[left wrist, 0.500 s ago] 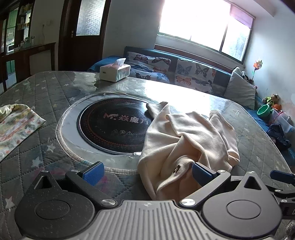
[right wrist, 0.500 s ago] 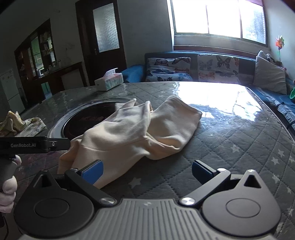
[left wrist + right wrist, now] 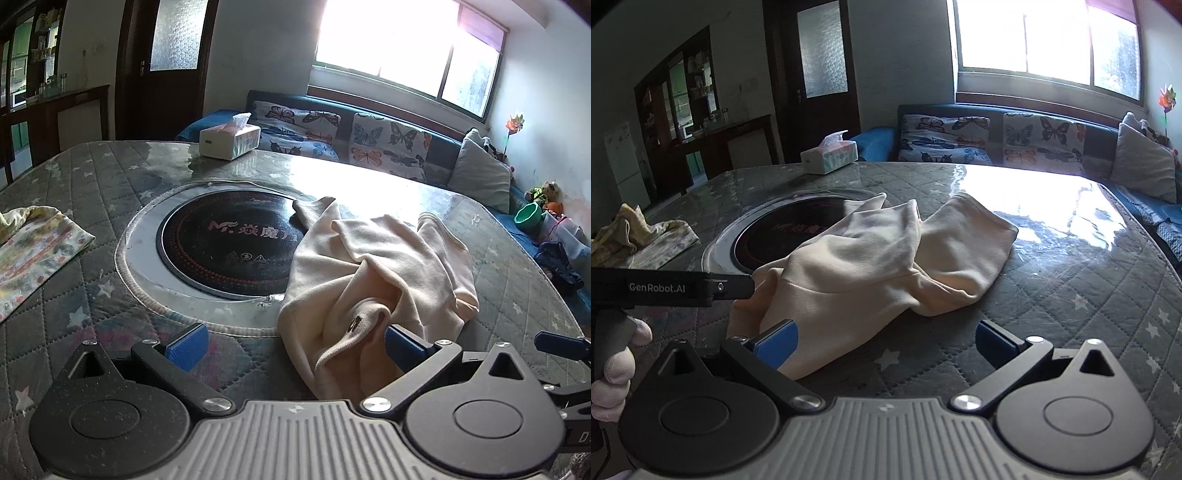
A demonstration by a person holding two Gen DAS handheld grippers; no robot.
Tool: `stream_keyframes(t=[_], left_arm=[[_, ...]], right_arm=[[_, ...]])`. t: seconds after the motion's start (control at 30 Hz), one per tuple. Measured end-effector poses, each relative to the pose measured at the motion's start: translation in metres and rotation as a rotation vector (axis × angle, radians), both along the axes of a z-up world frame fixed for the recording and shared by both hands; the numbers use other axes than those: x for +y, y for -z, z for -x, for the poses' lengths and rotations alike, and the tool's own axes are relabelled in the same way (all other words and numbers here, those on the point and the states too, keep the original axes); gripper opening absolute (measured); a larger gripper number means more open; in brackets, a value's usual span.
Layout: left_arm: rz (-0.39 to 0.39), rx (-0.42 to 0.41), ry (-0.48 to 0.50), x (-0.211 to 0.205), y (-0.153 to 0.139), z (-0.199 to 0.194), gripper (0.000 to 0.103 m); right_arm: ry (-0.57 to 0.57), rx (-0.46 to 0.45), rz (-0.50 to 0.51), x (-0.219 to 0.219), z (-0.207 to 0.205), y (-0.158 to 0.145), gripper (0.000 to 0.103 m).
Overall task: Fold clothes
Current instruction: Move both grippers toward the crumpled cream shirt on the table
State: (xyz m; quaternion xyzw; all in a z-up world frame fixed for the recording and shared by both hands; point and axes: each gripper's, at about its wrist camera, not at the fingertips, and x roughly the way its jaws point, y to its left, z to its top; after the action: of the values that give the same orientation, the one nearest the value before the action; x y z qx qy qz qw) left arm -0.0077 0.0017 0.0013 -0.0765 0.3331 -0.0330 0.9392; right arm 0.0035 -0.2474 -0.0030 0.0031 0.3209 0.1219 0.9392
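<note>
Left tool [image 3: 295,341] spread wide, blue pads apart, nothing pinched; a crumpled edge of the cream fleece garment [image 3: 373,273] lies between the pads, bunched up against the right-hand pad. Right tool [image 3: 886,341] likewise spread wide and empty; its left blue pad sits just beside the garment's near hem, its right pad over bare quilted cover.

From the right wrist view, the left tool's black body marked "GenRobot.AI" reaches in from the left, its tip at the garment's left edge; a hand in a pale glove [image 3: 613,365] grips its handle.

Garment lies loosely heaped on the surface [image 3: 1089,295], a grey-green quilted cover with pale stars under a glossy clear sheet. Part of the garment overlaps the round black induction cooktop [image 3: 229,251] set into the surface inside a silvery ring.

Further out: a yellow floral patterned cloth [image 3: 29,254] at the left edge of the surface, well apart from the garment. White tissue box [image 3: 229,139] at the far edge. Beyond, a dark sofa with butterfly-print cushions [image 3: 388,142] under a bright window.
</note>
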Motion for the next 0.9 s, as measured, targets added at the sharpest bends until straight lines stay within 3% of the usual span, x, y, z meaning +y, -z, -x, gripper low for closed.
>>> stream_keyframes(t=[0.73, 0.9], left_arm=[[-0.004, -0.014, -0.038, 0.013, -0.010, -0.027, 0.103], [-0.016, -0.003, -0.035, 0.013, -0.005, -0.040, 0.103]], right_arm=[[-0.033, -0.022, 0.026, 0.007, -0.030, -0.017, 0.103], [-0.048, -0.023, 0.039, 0.011, -0.044, -0.020, 0.098]])
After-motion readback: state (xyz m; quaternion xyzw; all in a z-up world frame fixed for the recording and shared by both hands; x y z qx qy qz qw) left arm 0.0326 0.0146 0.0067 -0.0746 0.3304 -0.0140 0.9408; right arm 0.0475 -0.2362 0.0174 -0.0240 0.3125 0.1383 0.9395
